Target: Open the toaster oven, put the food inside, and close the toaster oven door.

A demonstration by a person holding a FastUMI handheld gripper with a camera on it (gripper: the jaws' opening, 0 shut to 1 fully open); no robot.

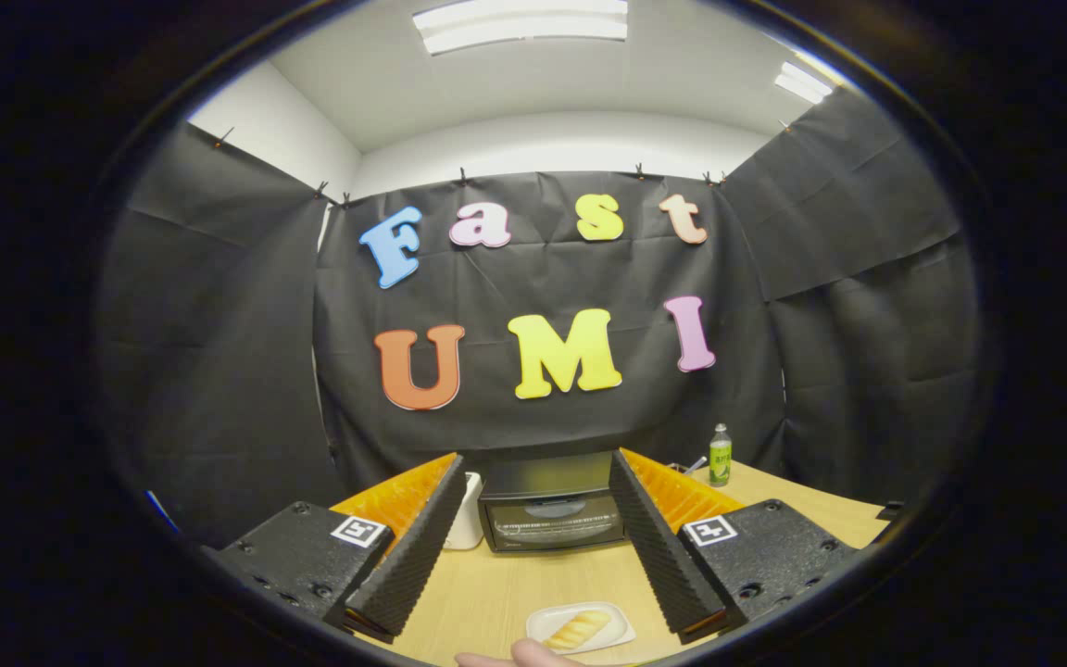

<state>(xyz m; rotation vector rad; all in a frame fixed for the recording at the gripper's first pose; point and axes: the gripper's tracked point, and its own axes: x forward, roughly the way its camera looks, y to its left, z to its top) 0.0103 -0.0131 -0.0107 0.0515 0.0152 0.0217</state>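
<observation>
With the toaster oven (552, 509) as my marker, a white container (469, 523) stands just to its left, partly hidden behind my left finger, and the oven itself sits on the wooden table (496, 584) with its door closed, framed in the gap beyond my fingertips. My gripper (533, 472) is spread wide and grasps nothing. Nearer to me than the oven, a white plate (621, 639) carrying a piece of bread (578, 630) lies low between the fingers with a hand (520, 656) just beside it, and a green bottle (721, 456) stands to the oven's right by the black cloth.

Black cloth walls (219, 371), ceiling lights (520, 23), wooden table (496, 593)
</observation>
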